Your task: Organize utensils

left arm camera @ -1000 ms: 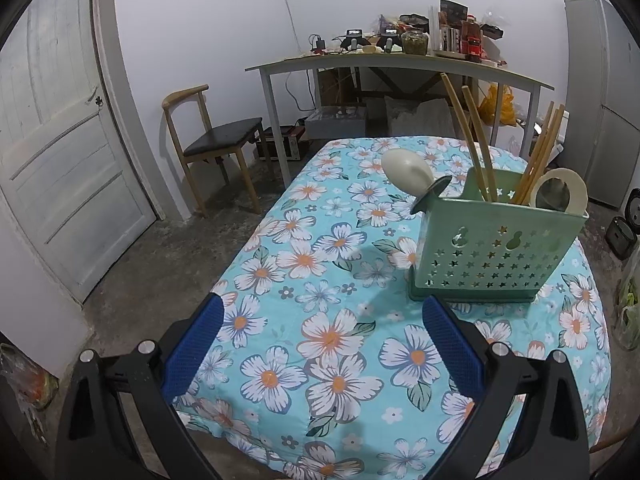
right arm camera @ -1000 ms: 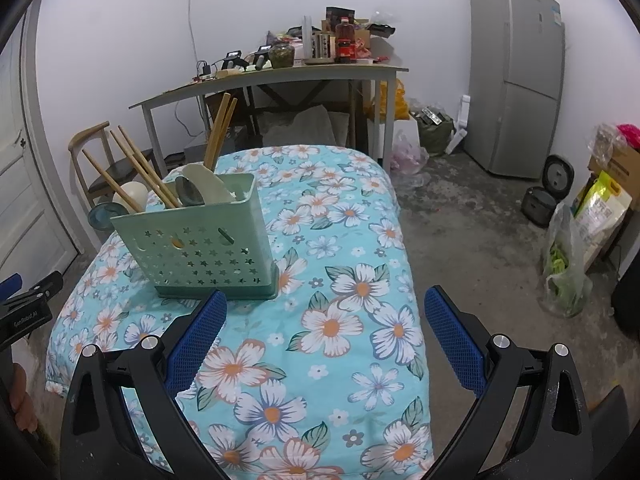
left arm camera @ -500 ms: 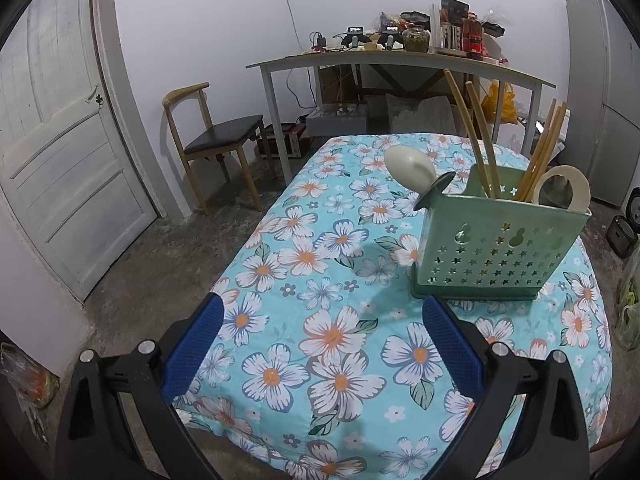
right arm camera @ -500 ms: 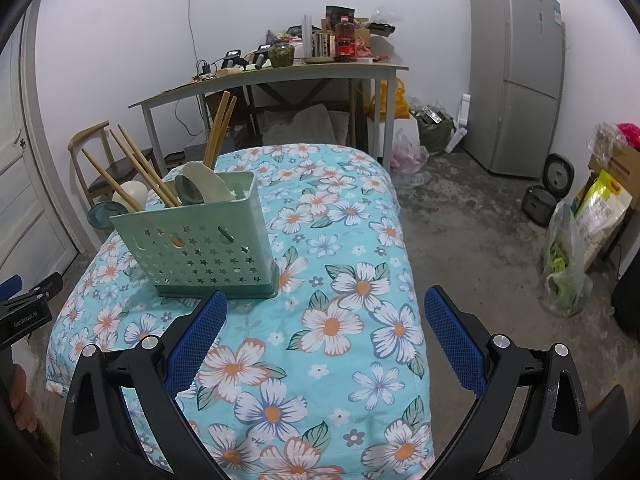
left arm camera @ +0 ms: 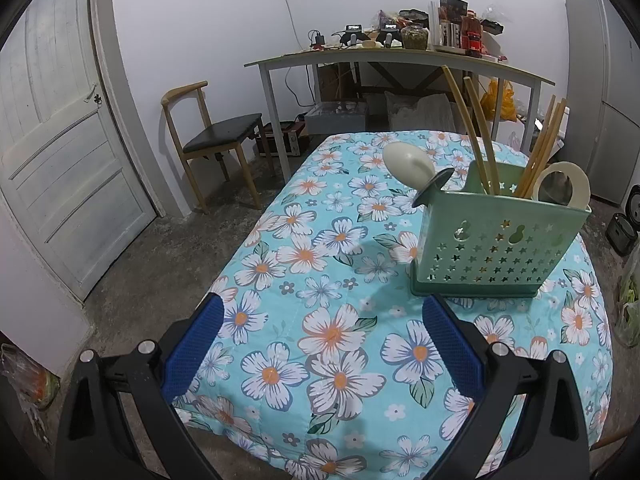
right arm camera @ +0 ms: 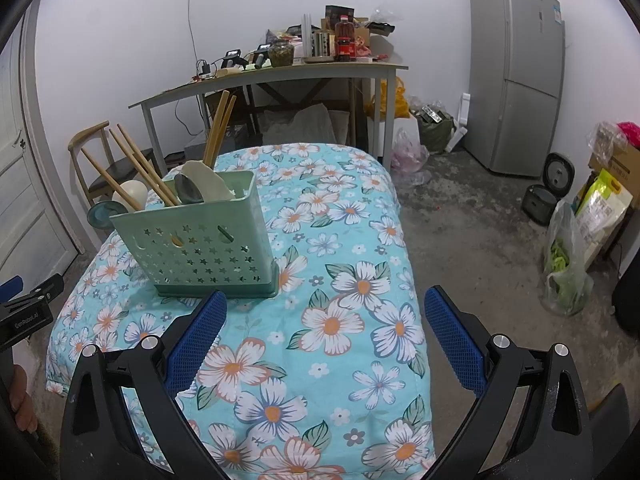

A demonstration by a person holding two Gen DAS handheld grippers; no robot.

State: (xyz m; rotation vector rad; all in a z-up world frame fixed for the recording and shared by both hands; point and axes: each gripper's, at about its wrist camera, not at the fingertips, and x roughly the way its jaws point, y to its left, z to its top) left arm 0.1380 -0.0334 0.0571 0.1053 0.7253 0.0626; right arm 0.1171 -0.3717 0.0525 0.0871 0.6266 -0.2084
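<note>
The left tongs [left arm camera: 320, 340] are spread wide with nothing between their blue pads [left arm camera: 192, 350], hanging over the near edge of the flowered tabletop [left arm camera: 340, 240]. The right tongs [right arm camera: 322, 338] are equally wide apart and empty, above the same cloth.

In the left wrist view, the green utensil caddy [left arm camera: 496, 240] stands upright at about 1 o'clock from the left tongs, close beyond the right pad but not touching it. Its front wall is pierced with star-shaped holes. Wooden chopsticks [left arm camera: 472, 128] rise from it, one pair leaning toward 11 o'clock and another bunch toward 1 o'clock. A cream spoon [left arm camera: 408, 162] and a dark teal spoon [left arm camera: 432, 188] stick out over the caddy's left rim, and a cream ladle [left arm camera: 568, 184] stands at its right end.

In the right wrist view, the caddy sits at about 11 o'clock from the right tongs, its base just past the left pad. At 9 o'clock, the left tongs' black body shows at the frame edge, with part of a hand [right arm camera: 20, 400] below it.

Farther out, a wooden chair [left arm camera: 208, 136] stands at 11 o'clock in the left view beside a white door [left arm camera: 60, 140]; a cluttered grey table [right arm camera: 280, 76] lies at 12 o'clock, and a grey fridge [right arm camera: 516, 76] at 2 o'clock in the right view.
</note>
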